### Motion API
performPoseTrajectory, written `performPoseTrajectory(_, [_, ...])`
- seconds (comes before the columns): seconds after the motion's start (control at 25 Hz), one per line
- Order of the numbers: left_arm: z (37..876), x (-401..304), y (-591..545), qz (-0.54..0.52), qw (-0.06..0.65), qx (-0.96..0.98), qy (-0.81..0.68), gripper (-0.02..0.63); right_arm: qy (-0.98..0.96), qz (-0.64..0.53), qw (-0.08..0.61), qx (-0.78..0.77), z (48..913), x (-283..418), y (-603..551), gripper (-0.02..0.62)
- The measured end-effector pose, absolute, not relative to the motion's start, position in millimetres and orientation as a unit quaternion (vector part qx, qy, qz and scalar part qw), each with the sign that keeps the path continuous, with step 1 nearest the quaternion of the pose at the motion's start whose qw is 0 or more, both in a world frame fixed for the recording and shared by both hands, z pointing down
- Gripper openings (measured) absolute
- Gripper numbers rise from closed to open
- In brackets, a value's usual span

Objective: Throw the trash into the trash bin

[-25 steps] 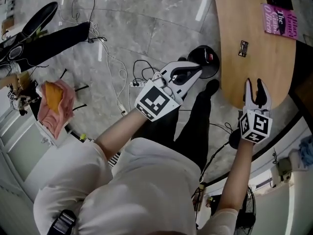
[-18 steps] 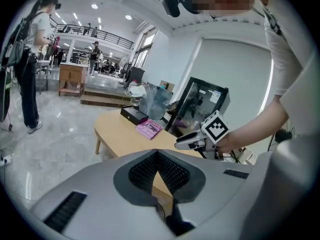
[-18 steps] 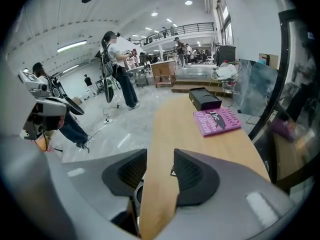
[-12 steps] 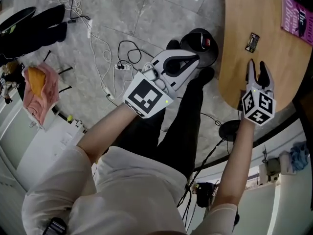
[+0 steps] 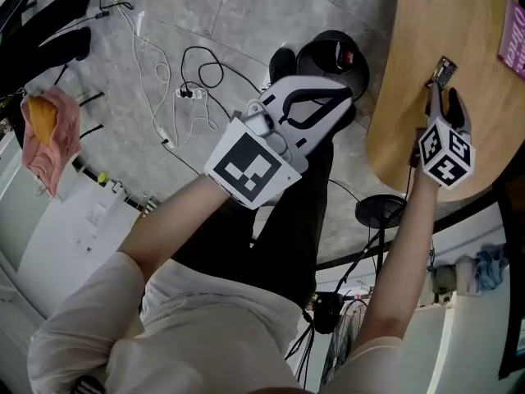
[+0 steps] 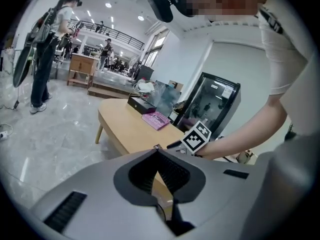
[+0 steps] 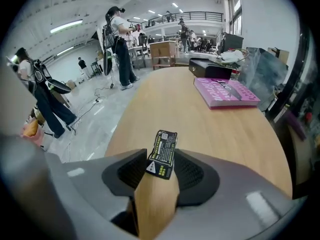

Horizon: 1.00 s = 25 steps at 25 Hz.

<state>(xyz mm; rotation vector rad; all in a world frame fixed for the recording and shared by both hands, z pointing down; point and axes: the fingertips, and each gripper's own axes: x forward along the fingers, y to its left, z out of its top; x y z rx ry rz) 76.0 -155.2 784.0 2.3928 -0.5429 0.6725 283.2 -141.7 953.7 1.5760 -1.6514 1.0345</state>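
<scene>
Straddling the wrapper [image 7: 163, 159] on the surface [image 7: 210, 129], my right gripper [image 5: 443, 93] was open; my left gripper [image 6: 158, 151] was closed, empty.

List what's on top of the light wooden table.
A small black printed packet, a pink book and a black box lie on the light wooden table. Clear plastic at the far end is indistinct; the right gripper hides the near edge.

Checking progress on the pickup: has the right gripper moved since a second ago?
Yes. The right gripper has closed in on the black wrapper on the table.
</scene>
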Motion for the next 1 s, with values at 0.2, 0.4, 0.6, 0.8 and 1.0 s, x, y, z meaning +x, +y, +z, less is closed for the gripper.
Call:
performPoseTrajectory(0.2, [797, 72, -149, 0.261, 0.283, 0.901, -0.201, 0.006, -0.626, 0.384, 0.337, 0.589, 974, 277, -139, 0.179])
performPoseTrajectory(0.4, [809, 59, -148, 0.260, 0.301, 0.891, -0.220, 0.006, -0.622, 0.383, 0.332, 0.597, 980, 275, -138, 0.178])
performPoseTrajectory(0.6, [813, 54, -142, 0.266, 0.306, 0.888, -0.217, 0.006, -0.623, 0.378, 0.326, 0.602, 978, 277, -139, 0.118])
performPoseTrajectory(0.8, [812, 53, -139, 0.264, 0.305, 0.889, -0.216, 0.006, -0.623, 0.381, 0.310, 0.608, 972, 274, -140, 0.015])
performPoseTrajectory(1.0, [811, 52, -135, 0.264, 0.306, 0.889, -0.214, 0.006, -0.630, 0.378, 0.308, 0.604, 964, 263, -133, 0.014])
